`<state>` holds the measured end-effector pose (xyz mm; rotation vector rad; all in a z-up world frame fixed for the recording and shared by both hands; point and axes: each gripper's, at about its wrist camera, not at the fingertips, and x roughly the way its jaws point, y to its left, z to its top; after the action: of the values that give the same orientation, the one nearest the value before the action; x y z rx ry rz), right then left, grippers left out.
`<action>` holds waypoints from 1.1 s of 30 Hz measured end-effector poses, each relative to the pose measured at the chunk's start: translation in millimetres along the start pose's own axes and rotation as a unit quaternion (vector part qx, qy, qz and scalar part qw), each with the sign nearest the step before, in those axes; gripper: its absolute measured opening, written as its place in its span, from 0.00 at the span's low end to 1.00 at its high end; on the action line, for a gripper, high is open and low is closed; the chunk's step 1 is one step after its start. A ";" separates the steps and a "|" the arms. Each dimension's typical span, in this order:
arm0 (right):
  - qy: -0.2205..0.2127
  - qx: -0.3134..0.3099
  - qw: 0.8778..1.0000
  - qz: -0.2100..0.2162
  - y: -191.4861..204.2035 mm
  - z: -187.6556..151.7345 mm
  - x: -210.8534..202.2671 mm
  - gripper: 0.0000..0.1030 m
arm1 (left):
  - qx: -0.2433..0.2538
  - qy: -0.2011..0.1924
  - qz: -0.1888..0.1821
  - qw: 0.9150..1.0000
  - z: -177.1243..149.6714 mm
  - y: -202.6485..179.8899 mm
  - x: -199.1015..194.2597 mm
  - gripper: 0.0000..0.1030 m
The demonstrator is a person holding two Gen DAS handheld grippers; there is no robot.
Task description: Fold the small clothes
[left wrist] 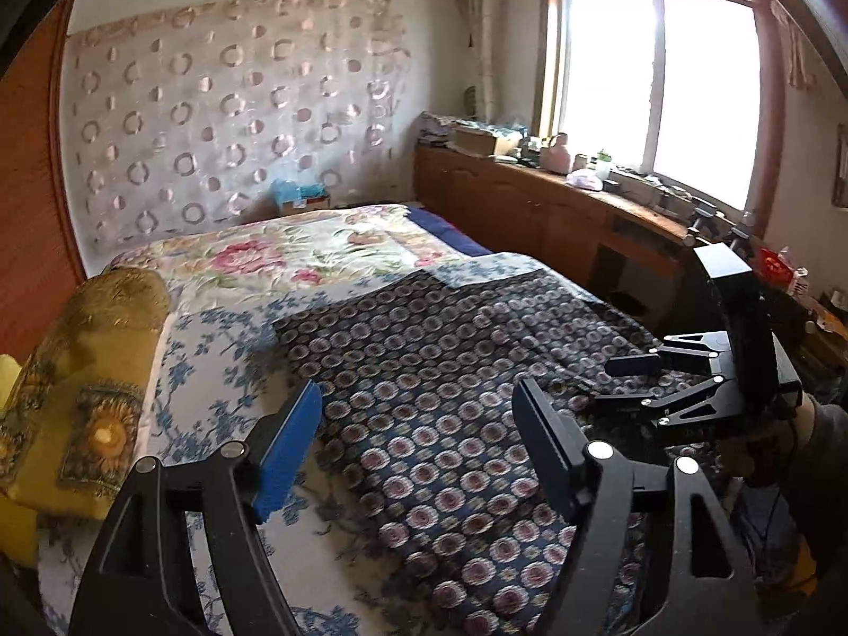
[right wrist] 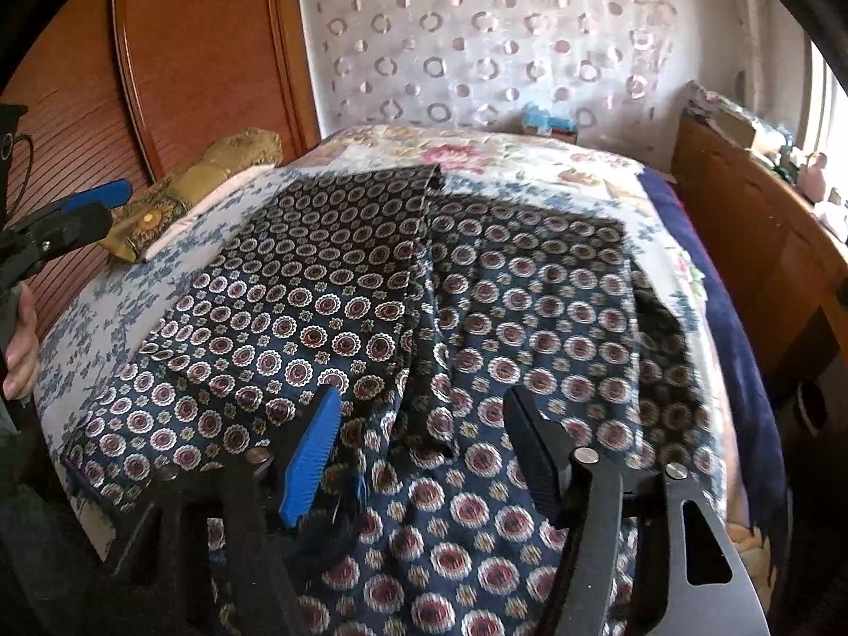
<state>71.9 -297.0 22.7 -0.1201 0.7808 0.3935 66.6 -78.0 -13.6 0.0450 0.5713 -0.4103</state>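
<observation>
Both the left gripper (left wrist: 418, 440) and right gripper (right wrist: 421, 450) hover with jaws apart over the patterned garment (right wrist: 477, 318) — mid-fold, judging by its doubled panel — so next they need an edge to pinch.

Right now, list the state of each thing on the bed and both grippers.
Patterned garment: spread on the bed, one part folded over, not gripped.
Left gripper: open, empty, above the garment.
Right gripper: open, nothing pinched, over the garment.
Yellow pillow: lying at the bed's edge.
Floral quilt: folded beyond the garment.
</observation>
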 end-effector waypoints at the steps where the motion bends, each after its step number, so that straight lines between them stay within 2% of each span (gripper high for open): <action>1: 0.007 -0.002 1.000 0.003 0.0 2.3 5.0 0.57 | -0.001 0.002 0.003 1.000 -0.8 1.5 1.1 0.73; 5: 0.037 -0.017 0.999 0.006 0.0 8.3 24.4 0.45 | -0.005 0.006 0.007 1.000 -5.3 5.4 2.9 0.73; 7: 0.037 -0.026 0.999 0.005 3.1 8.6 28.4 0.38 | -0.004 0.007 0.008 1.000 -6.8 4.7 3.4 0.73; 10: 0.037 -0.037 0.999 0.015 7.9 9.4 28.7 0.14 | -0.005 0.009 0.007 1.000 -8.0 4.4 3.9 0.73; 11: 0.037 -0.042 0.998 0.016 9.7 9.3 28.8 0.09 | -0.004 0.009 0.006 1.000 -8.3 4.3 3.9 0.73; 17: 0.007 -0.046 0.999 0.000 11.7 5.1 15.8 0.04 | -0.004 0.009 0.005 1.000 -9.1 3.7 3.0 0.73; 24: -0.021 -0.012 0.999 -0.025 -16.1 -13.0 -18.1 0.04 | -0.004 0.011 -0.001 1.000 -10.1 -0.6 5.1 0.73; 33: -0.034 0.033 0.997 -0.065 -48.9 -43.6 -49.9 0.04 | 0.006 0.018 -0.011 1.000 -10.1 -14.0 9.0 0.73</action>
<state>29.9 -367.8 25.2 -0.0941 0.7141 0.2471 62.8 -92.6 -25.9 0.0569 0.6050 -0.4355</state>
